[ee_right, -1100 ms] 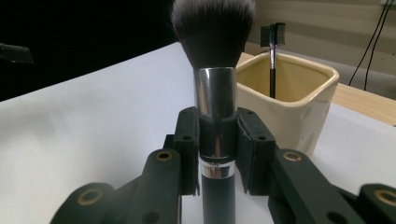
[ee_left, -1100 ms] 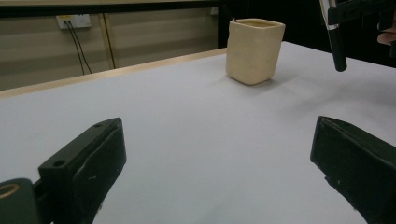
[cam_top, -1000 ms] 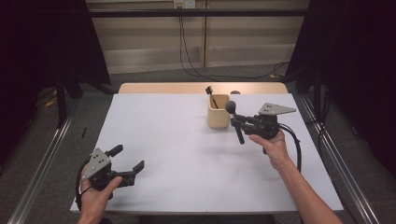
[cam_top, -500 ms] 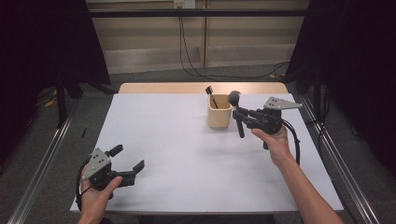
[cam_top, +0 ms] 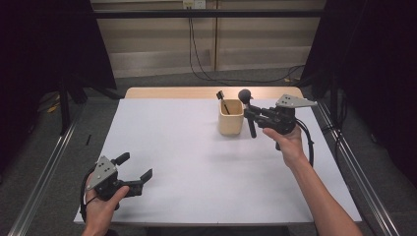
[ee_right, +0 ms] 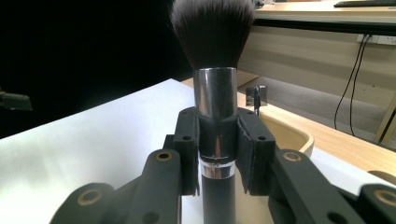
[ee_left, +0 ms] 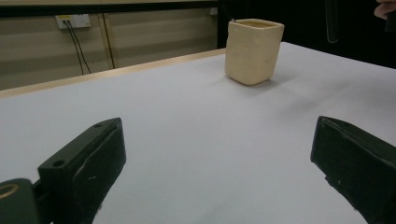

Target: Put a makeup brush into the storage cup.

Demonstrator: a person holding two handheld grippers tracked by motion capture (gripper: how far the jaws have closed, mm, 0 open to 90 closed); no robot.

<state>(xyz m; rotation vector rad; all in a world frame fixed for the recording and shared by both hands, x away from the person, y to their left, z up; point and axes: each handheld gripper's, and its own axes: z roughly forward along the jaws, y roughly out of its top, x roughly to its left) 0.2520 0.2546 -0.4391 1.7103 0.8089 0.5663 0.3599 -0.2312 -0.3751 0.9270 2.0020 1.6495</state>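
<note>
My right gripper (cam_top: 251,114) is shut on a makeup brush (cam_top: 248,109) with a dark bristle head, a silver ferrule and a black handle. It holds the brush upright in the air just right of a cream square cup (cam_top: 231,117). In the right gripper view the jaws clamp the ferrule of the brush (ee_right: 215,109), and the cup's rim (ee_right: 285,130) lies just behind. A thin black tool (cam_top: 222,100) stands in the cup. My left gripper (cam_top: 134,169) rests open near the table's front left corner, nothing between its jaws. The cup (ee_left: 252,50) stands far ahead of it.
The white table top (cam_top: 196,162) spreads wide between the two grippers. A wooden strip (cam_top: 172,92) runs along the far edge. Metal rails (cam_top: 42,177) flank both sides, and cables (cam_top: 196,54) hang from a wall socket behind.
My right gripper has risen with the brush and come slightly closer to the cup. The left gripper has stayed where it was.
</note>
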